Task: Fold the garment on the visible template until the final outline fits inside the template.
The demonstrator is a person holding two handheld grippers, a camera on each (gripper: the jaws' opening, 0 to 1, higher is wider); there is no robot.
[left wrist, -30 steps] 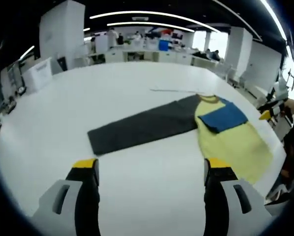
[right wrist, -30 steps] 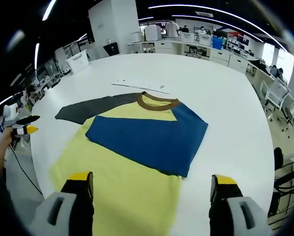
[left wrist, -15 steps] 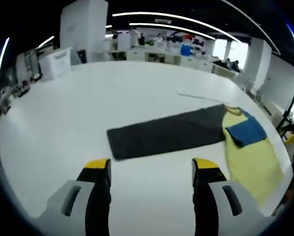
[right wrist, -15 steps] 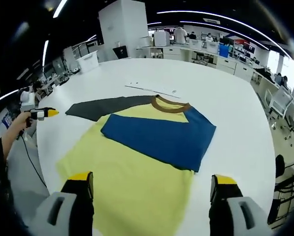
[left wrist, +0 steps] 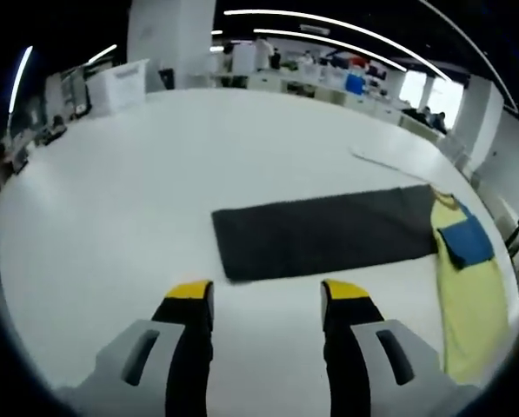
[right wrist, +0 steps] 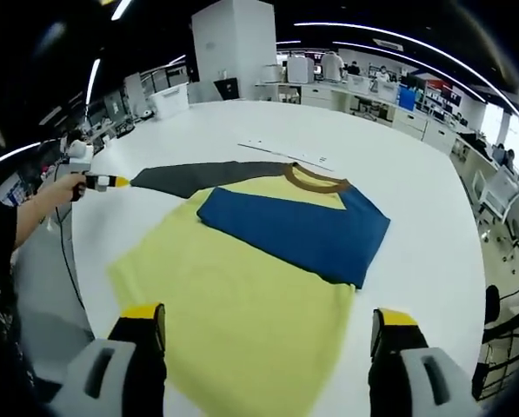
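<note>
In the left gripper view, the left gripper (left wrist: 263,300) is being held over the white surface (left wrist: 137,191) with its jaws parted and nothing between them, just near of the dark grey sleeve (left wrist: 324,233), which is being kept flat and stretched out to the left. The yellow garment (left wrist: 472,287) is lying at the far right.

In the right gripper view, the right gripper (right wrist: 268,321) is being held wide, empty, above the garment's near hem. The blue sleeve (right wrist: 298,233) is lying folded across the yellow body below the brown collar (right wrist: 316,181).
</note>
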